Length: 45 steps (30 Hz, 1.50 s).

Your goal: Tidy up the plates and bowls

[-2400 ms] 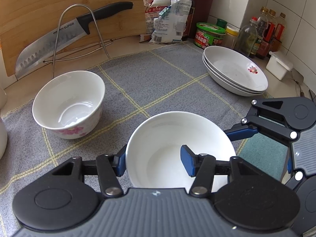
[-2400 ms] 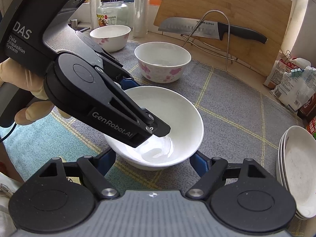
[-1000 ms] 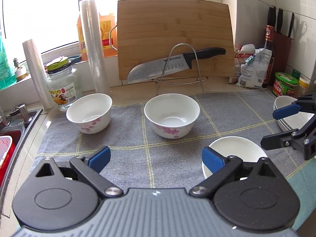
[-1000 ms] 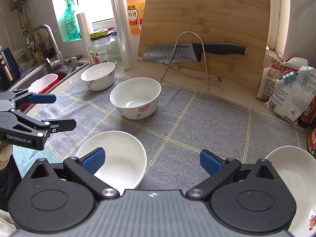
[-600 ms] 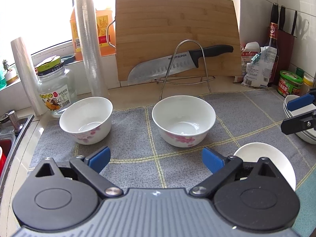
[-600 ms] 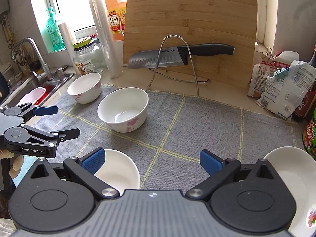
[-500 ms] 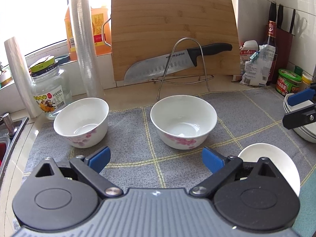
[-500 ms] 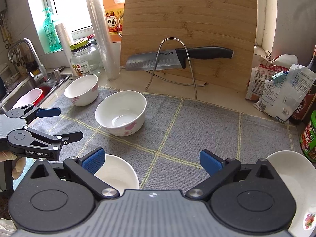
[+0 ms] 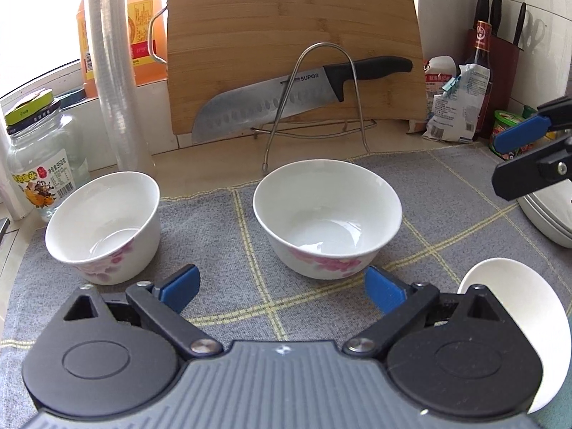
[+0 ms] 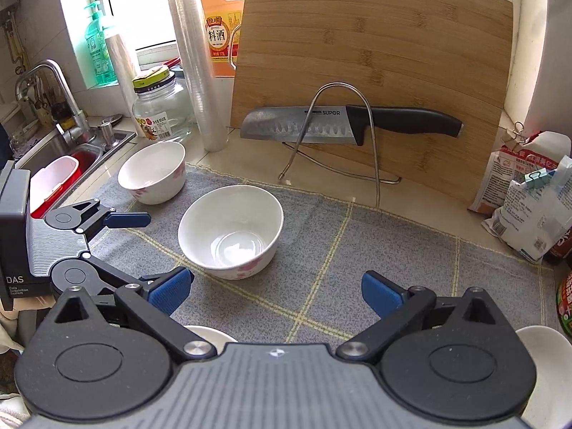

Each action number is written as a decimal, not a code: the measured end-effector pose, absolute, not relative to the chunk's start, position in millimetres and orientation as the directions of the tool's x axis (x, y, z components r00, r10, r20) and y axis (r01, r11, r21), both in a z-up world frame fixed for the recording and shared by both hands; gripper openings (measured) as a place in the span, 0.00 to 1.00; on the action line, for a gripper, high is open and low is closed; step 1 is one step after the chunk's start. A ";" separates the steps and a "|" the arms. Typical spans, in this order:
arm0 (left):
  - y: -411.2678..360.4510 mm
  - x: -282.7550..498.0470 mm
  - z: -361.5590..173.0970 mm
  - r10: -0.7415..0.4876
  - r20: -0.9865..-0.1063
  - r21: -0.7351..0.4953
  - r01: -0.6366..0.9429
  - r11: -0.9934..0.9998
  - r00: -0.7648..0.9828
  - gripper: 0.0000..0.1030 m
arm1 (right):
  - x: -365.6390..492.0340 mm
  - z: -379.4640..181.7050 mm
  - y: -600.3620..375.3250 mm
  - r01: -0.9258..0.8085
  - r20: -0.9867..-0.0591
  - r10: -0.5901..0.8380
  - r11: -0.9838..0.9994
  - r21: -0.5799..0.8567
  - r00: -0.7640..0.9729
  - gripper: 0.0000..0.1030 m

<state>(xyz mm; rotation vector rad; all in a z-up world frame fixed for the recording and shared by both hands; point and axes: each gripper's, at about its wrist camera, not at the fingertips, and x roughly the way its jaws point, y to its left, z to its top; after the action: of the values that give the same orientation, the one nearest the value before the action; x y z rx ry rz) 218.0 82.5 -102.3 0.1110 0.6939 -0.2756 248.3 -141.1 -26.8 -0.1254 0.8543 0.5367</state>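
A: From the left wrist view, where are we in the job?

B: Between bowls, I'd judge. The left tool [image 9: 282, 286] is spread wide and holds nothing, hanging above the grey mat [image 9: 221, 221] on the desk. The middle floral bowl [image 9: 327, 218] sits upright just ahead of it, the second floral bowl [image 9: 103, 225] well off to its left. A plain white bowl [image 9: 514, 286] lies near the right pad, and the plate stack [image 9: 547, 214] shows at the right edge behind the right tool [image 9: 525, 157].

A: And the right wrist view?

B: The right tool [image 10: 277, 289] is also wide open and empty. The middle floral bowl [image 10: 230, 230] stands ahead of its left pad; the far bowl [image 10: 152, 171] sits near the sink [image 10: 60, 150]. The left tool [image 10: 118, 246] hovers at the left, parted.

A: Next move?

B: Probably lower one tool over the middle bowl's rim, one pad inside and one outside, then close firmly; glazed china may slip.
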 end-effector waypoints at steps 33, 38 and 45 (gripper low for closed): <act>67.7 251.2 -113.7 -0.361 -0.655 -0.047 0.440 0.897 0.664 0.83 | 336.3 -74.2 -90.5 -0.605 -0.818 0.472 0.771 0.201 0.329 0.74; 67.1 251.2 -112.3 -0.363 -0.653 -0.036 0.452 0.891 0.665 0.81 | 339.1 -77.0 -86.3 -0.608 -0.821 0.473 0.767 0.206 0.320 0.72; 65.6 251.9 -111.6 -0.361 -0.658 -0.028 0.458 0.888 0.661 0.81 | 341.5 -80.2 -82.0 -0.611 -0.817 0.488 0.759 0.223 0.307 0.72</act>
<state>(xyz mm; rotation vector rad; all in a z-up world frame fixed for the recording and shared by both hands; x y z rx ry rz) 251.9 65.6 -111.6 0.1452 0.7111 -0.4653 341.5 -82.0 -80.2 -0.1380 1.0269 0.7296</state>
